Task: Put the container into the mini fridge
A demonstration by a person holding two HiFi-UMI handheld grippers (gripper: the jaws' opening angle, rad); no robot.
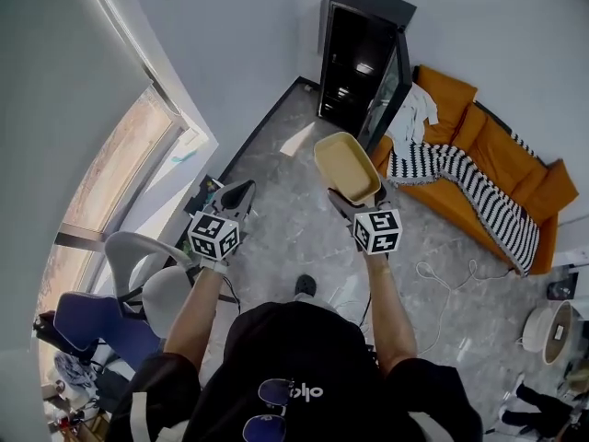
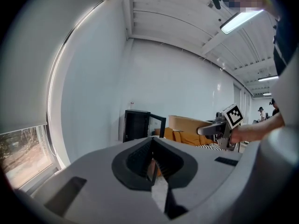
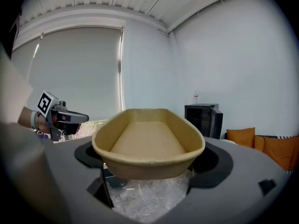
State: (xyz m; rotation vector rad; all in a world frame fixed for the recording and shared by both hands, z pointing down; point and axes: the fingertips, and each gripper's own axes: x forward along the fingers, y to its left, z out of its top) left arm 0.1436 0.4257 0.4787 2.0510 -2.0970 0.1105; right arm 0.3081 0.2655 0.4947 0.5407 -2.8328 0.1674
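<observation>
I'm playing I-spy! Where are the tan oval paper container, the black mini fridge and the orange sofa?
tan oval paper container [image 1: 348, 164]: head view, on its inside floor.
black mini fridge [image 1: 372, 4]: head view, on its top panel.
orange sofa [image 1: 448, 92]: head view, on a back cushion.

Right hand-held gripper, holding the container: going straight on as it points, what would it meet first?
Beyond its tan oval paper container the way looks free, then probably the pale wall just left of the open black mini fridge; depth unclear.
</observation>
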